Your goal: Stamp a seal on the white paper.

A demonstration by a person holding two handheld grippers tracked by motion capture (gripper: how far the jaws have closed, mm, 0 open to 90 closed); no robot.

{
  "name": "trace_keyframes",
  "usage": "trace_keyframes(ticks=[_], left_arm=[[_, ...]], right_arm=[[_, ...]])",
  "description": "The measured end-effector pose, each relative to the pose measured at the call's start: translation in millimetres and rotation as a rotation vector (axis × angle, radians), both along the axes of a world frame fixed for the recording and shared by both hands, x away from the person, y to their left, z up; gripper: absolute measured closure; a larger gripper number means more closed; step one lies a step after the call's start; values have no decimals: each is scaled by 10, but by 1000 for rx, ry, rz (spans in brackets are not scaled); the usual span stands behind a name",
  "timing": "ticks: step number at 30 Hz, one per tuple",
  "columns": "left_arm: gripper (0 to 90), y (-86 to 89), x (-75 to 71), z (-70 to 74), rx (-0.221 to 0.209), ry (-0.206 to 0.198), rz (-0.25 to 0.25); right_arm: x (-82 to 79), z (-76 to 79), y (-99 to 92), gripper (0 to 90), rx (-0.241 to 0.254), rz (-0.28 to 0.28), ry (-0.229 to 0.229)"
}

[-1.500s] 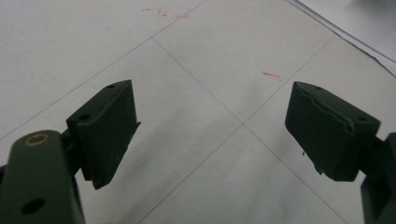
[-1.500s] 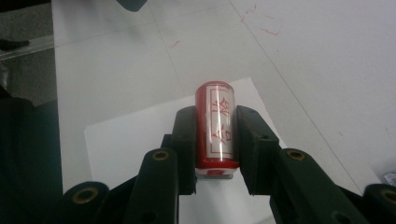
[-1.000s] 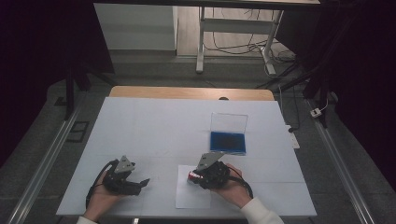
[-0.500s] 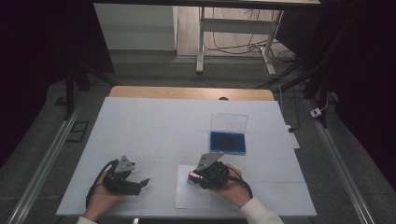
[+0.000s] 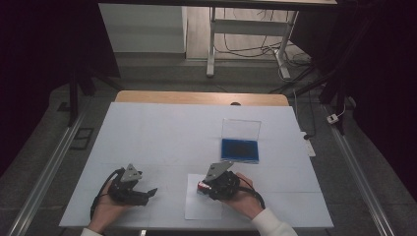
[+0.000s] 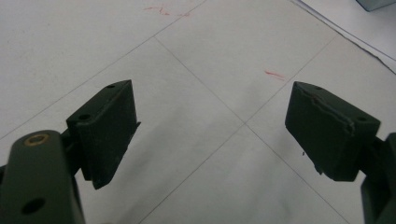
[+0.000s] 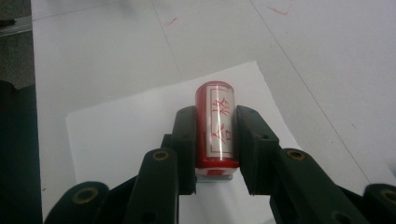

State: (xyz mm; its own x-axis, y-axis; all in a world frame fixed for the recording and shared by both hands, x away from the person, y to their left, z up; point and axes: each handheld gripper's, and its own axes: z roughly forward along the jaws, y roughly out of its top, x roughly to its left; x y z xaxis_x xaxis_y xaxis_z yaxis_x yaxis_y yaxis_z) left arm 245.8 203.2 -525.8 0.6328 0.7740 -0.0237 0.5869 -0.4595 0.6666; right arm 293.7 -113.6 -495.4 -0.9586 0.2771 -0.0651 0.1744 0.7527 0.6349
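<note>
Stamp clamped in R gripper (image 5: 206, 187), lower centre of high view, over paper sheet (image 5: 196, 209); L gripper (image 5: 147, 193) lower left.
L gripper view: jaws spread wide, nothing between. R gripper view: red stamp (image 7: 217, 125) pinched mid-frame, base hidden, red characters unreadable.

A white sheet of paper (image 5: 199, 205) lies on the white table (image 5: 162, 132), near the front. A blue tray with a clear lid (image 5: 240, 146) sits behind it, to the right.

Black tongs (image 5: 147, 192) with brass-ringed screw holes, grey three-cornered plates, black cables, white sleeve (image 5: 273, 225).
</note>
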Motion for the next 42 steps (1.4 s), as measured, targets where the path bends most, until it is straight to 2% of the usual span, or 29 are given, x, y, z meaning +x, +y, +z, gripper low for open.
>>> trace_keyframes(ticks=[9, 10, 11, 13, 21, 28, 35, 42], left_arm=[[170, -3, 0, -2, 0, 0, 2], [170, -4, 1, -3, 0, 0, 2], [170, -4, 1, -3, -1, 1, 1], [169, -4, 0, -3, -1, 1, 2], [169, -9, -1, -4, 4, 2, 0], [170, -13, 2, -9, 8, 5, -3], [169, -20, -1, -11, 10, 8, -5], [169, -14, 1, -10, 9, 8, -5]], right_arm=[[17, -1, 4, 699, -1, -5, 12], [19, 6, 4, 699, -15, -8, 9], [25, -5, 5, 699, 3, -8, 22], [36, -6, 3, 701, 4, -11, 31], [34, -4, 42, 705, -50, -13, 32], [47, -20, 47, 707, -48, -14, 49], [27, -12, 63, 708, -69, -19, 35], [31, -25, 53, 708, -57, -17, 34]])
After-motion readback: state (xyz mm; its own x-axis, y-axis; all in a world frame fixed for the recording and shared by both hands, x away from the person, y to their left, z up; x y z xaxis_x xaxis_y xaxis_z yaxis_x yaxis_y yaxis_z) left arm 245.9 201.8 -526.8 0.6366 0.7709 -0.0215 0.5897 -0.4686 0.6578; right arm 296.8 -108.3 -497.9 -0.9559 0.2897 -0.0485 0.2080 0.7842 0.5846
